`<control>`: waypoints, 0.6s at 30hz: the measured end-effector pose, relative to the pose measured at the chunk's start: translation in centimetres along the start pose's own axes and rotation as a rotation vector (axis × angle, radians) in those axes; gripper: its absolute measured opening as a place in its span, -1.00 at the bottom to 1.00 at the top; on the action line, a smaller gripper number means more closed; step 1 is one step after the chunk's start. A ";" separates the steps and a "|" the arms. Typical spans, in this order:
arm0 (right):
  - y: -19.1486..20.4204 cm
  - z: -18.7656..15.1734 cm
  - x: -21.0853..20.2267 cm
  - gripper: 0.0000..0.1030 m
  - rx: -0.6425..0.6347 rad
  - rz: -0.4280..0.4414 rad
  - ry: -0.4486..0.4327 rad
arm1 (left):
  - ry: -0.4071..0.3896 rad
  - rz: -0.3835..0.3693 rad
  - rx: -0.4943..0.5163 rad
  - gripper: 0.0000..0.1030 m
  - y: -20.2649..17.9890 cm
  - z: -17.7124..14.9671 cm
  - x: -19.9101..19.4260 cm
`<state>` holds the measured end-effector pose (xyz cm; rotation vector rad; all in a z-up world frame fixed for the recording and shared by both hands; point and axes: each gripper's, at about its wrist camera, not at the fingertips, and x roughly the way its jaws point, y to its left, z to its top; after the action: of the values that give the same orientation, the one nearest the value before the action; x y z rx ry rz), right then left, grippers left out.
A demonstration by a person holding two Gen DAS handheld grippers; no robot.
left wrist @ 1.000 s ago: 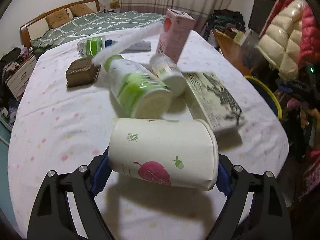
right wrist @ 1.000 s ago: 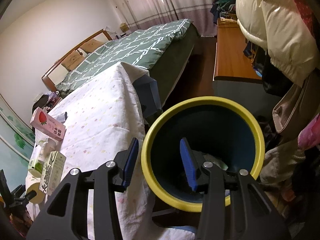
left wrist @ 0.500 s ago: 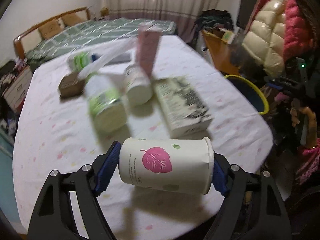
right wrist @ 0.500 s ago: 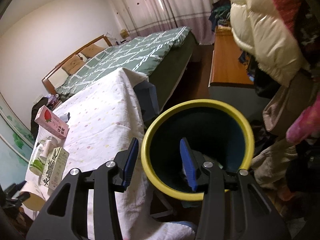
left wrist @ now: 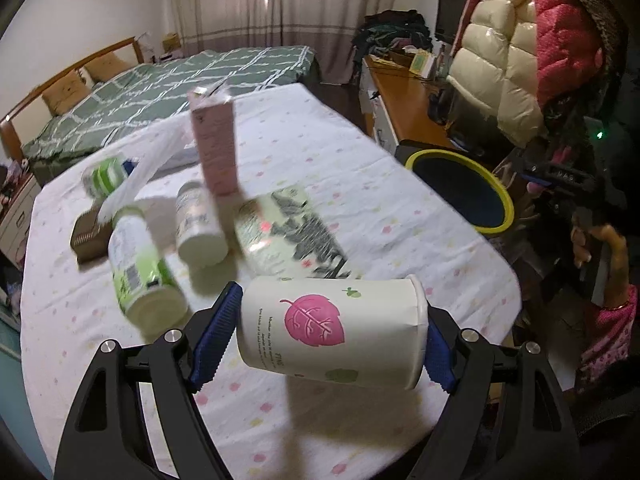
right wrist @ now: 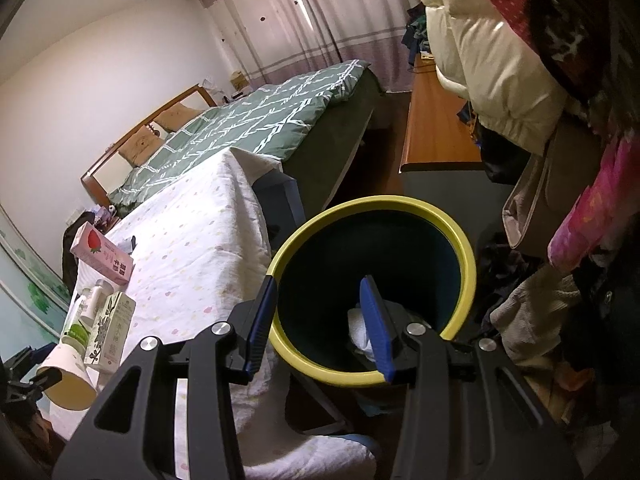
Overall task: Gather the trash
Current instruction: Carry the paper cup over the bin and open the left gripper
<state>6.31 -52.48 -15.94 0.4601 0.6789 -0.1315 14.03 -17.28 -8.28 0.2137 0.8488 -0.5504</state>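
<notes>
My left gripper [left wrist: 326, 340] is shut on a white paper cup [left wrist: 332, 336] with a pink leaf print, held sideways above the table's front. The cup also shows in the right wrist view [right wrist: 66, 376]. The yellow-rimmed dark bin [left wrist: 460, 192] stands off the table's right edge. My right gripper [right wrist: 324, 322] is open and empty, just above the bin [right wrist: 468, 264]; white crumpled trash [right wrist: 360, 330] lies inside. On the table lie a green-white bottle [left wrist: 142, 272], a small white bottle [left wrist: 198, 224], a pale printed carton [left wrist: 292, 236] and a pink carton [left wrist: 216, 144].
A brown box [left wrist: 90, 234] and another green bottle [left wrist: 106, 172] lie at the table's left. The table has a white dotted cloth [left wrist: 320, 152]. A green bed [left wrist: 180, 84] is behind, a wooden desk [left wrist: 404, 100] and hanging coats [left wrist: 520, 52] to the right.
My left gripper has lifted the paper cup off the table and drawn back toward the right, bringing the bin into view. The right gripper stays open over the bin.
</notes>
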 end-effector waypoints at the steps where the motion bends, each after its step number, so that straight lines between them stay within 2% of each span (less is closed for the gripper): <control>1: -0.2 0.0 0.0 -0.19 0.002 -0.001 -0.001 | -0.004 -0.002 0.011 0.54 -0.5 0.5 0.0; 5: -0.9 -0.2 -0.4 -0.19 0.008 -0.019 -0.015 | -0.024 -0.027 0.072 0.54 -3.0 3.4 0.4; 10: -2.2 -0.5 -1.5 -0.19 0.022 -0.072 -0.041 | -0.042 -0.108 0.143 0.54 -7.3 7.8 3.1; 15: -3.9 -1.1 -3.1 -0.19 0.040 -0.124 -0.058 | -0.041 -0.192 0.205 0.54 -12.5 12.4 7.5; 18: -4.5 -1.5 -3.9 -0.19 0.047 -0.147 -0.062 | -0.027 -0.209 0.223 0.54 -15.6 14.6 10.7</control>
<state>1.28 -55.99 -16.17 0.4490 0.6493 -0.3003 20.81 -40.11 -6.42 0.3224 0.7876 -0.8433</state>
